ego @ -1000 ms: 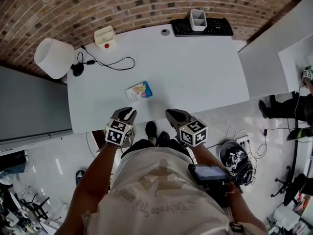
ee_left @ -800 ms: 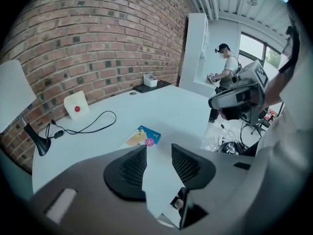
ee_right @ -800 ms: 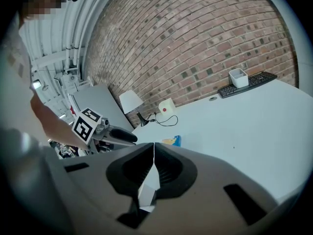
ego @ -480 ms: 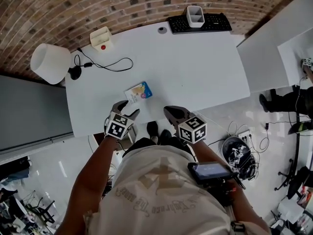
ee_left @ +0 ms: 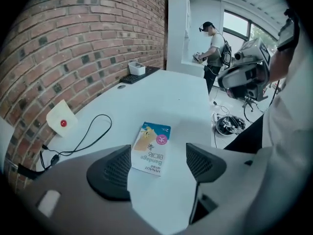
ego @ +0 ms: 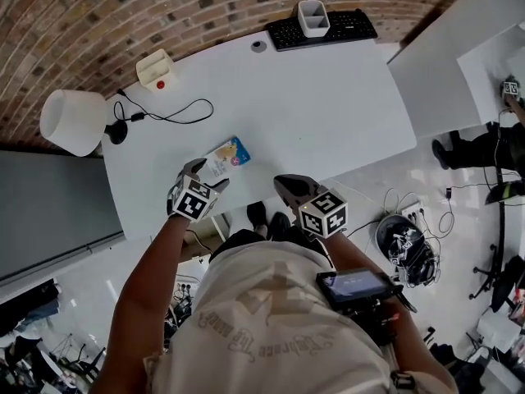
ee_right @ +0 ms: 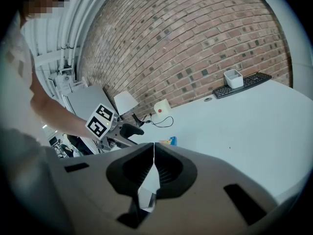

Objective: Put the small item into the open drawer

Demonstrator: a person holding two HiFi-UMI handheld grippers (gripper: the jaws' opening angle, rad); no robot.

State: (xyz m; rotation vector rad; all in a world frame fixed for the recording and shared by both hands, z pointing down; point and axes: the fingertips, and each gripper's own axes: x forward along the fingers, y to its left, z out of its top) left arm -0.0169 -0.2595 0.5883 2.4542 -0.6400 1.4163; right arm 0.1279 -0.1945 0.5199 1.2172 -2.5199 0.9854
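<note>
A small blue and yellow bandage box (ego: 223,156) lies flat on the white table (ego: 328,113), near its front edge. My left gripper (ego: 208,173) reaches over that edge, right behind the box. In the left gripper view its jaws are opening, and the box (ee_left: 151,148) lies on the table just ahead of the gap in my left gripper (ee_left: 158,148), untouched by either pad. My right gripper (ego: 289,189) hangs off the table's front edge, in front of the person's body. Its jaws (ee_right: 154,151) meet, with nothing between them. No drawer shows in any view.
A white lamp (ego: 72,121) and a black cable (ego: 164,113) sit at the table's left end, beside a white box with a red button (ego: 153,68). A keyboard (ego: 320,29) with a white cup (ego: 312,16) lies at the far edge. A person (ee_left: 212,48) stands far off.
My left gripper has moved forward over the table's edge up to the box, and its jaws have spread apart. The right gripper has hardly moved.
</note>
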